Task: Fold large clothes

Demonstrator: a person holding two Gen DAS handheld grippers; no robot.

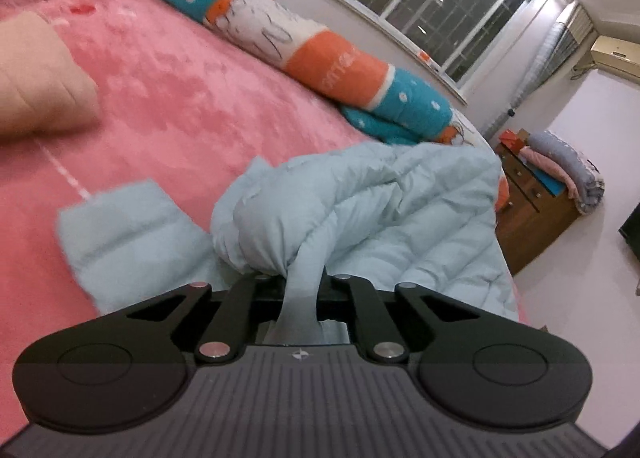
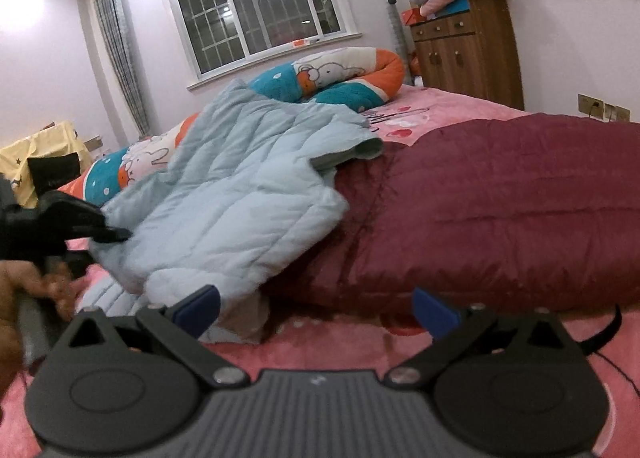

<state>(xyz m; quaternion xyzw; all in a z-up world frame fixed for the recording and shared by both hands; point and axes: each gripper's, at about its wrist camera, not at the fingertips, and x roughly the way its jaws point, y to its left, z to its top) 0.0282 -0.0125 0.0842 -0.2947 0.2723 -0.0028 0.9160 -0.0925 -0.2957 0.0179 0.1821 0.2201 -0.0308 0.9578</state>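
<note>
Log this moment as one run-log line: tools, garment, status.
left tool: shut on light blue jacket, lifting it | right tool: open, empty | maroon jacket: flat on bed | fold: unfinished

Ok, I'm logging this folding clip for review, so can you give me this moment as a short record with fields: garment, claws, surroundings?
garment: light blue quilted padded jacket, bunched and partly lifted off the bed
left claw: shut on a gathered bunch of the jacket
right claw: open, empty, near the jacket's lower edge
surface: pink plush bedspread
beside the jacket: dark red padded coat, partly under it
behind: long orange, teal and white cartoon bolster
</note>
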